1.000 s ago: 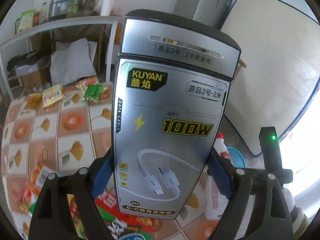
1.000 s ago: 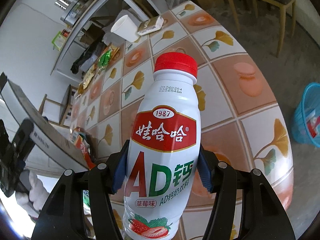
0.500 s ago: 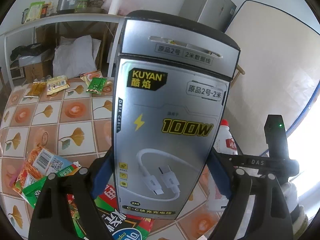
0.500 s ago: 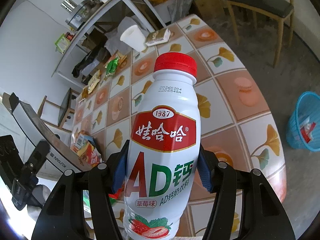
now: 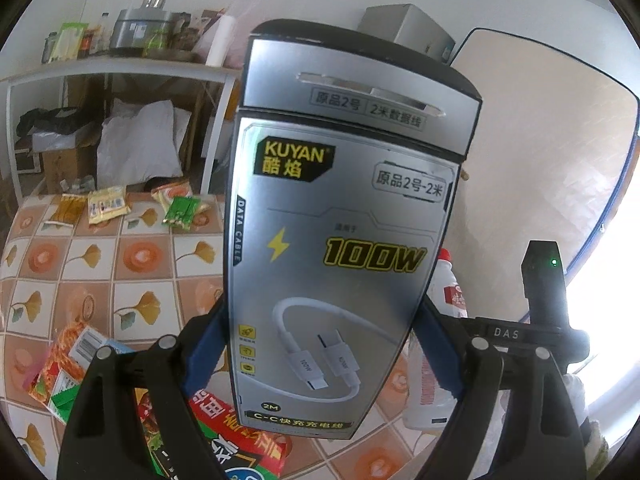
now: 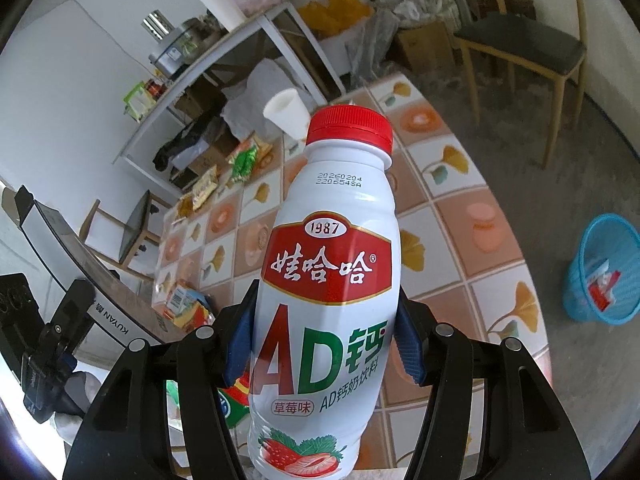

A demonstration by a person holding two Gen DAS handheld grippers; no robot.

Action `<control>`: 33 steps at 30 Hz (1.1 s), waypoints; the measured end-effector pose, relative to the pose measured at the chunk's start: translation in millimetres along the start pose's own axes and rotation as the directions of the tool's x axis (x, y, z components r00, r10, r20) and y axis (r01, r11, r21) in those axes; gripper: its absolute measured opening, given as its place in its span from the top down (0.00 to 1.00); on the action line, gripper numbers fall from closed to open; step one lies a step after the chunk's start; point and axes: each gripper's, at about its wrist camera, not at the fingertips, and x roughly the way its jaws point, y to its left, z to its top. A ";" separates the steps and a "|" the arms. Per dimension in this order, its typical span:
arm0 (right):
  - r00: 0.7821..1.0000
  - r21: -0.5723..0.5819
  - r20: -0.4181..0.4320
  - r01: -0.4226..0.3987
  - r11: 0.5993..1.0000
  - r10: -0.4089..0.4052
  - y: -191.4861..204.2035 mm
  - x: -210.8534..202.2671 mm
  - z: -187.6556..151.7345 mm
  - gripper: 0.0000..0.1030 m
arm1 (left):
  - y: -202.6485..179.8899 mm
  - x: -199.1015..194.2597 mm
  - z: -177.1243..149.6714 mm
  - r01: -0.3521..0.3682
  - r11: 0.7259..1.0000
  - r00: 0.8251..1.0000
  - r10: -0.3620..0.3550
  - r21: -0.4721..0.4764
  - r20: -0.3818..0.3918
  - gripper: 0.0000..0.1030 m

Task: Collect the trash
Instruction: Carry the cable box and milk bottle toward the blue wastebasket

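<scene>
While fingers (image 6: 408, 344) pinch capped bottle (image 6: 328, 280), other fingers (image 5: 208, 344) clamp cable box (image 5: 340, 260), blue basket (image 6: 600, 276) holds wrappers.

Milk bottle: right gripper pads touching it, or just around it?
Touching. The right wrist view shows both blue pads of the right gripper pressed flat against the sides of the milk bottle, no gap, with the bottle held clear above the table.

Tiled table (image 6: 452, 216) with snack wrappers (image 5: 108, 204)

Bright daylight, blown-out glare at one edge, fisheye-bent dark corners.
</scene>
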 end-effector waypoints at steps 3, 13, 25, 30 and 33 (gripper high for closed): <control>1.000 -0.004 0.022 0.001 1.000 -0.001 1.6 -8.2 1.1 0.45 | -5.0 -4.9 2.1 0.008 1.000 1.000 -0.008 0.009 0.013 0.19; 0.996 -0.021 0.084 0.006 1.000 -0.004 3.6 -31.3 0.3 0.45 | -19.0 -18.7 8.2 0.039 0.999 0.998 -0.040 0.025 0.045 0.19; 0.985 -0.016 0.172 -0.004 1.000 0.007 -11.1 -63.4 -5.6 0.46 | -51.7 -22.1 13.4 0.068 0.996 0.996 -0.071 0.065 0.053 0.19; 0.975 0.017 0.223 -0.011 1.000 0.007 -35.9 -83.4 -15.3 0.46 | -79.3 -13.3 17.9 0.091 0.991 0.995 -0.095 0.098 0.039 0.19; 0.966 0.055 0.258 -0.014 0.998 -0.001 -56.3 -97.6 -23.7 0.46 | -101.1 0.0 20.2 0.125 0.985 0.992 -0.126 0.119 0.004 0.19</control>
